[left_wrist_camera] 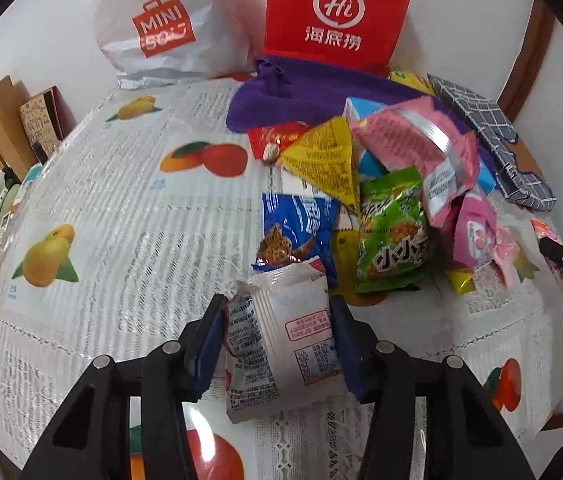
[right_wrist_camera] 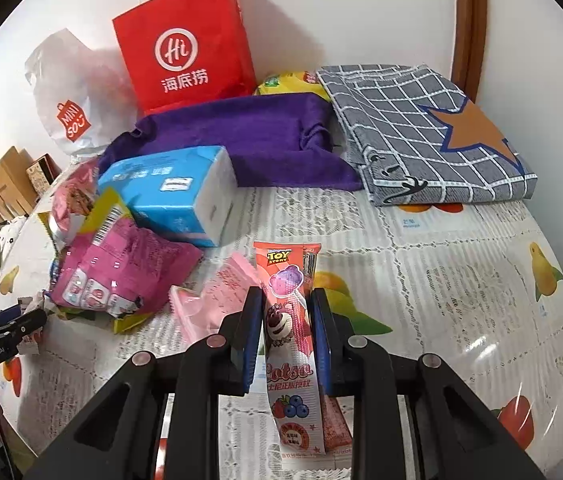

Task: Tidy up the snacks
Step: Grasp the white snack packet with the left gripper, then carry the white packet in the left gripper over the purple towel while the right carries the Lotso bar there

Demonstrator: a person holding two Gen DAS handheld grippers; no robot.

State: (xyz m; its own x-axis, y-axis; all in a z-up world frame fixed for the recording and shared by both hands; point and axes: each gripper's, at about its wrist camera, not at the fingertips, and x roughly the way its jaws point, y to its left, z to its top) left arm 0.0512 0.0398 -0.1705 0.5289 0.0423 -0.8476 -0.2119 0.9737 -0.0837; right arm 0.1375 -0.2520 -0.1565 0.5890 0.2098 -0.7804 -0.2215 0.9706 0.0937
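The left gripper (left_wrist_camera: 277, 344) pinches a light, crinkly white foil snack packet (left_wrist_camera: 277, 344) across its middle; the right gripper (right_wrist_camera: 287, 340) clamps a slippery pink lollipop wrapper (right_wrist_camera: 287, 340) likewise.

free: tablecloth (left_wrist_camera: 129, 216) left | blocked: snack heap (left_wrist_camera: 381, 200) right, bags probably behind
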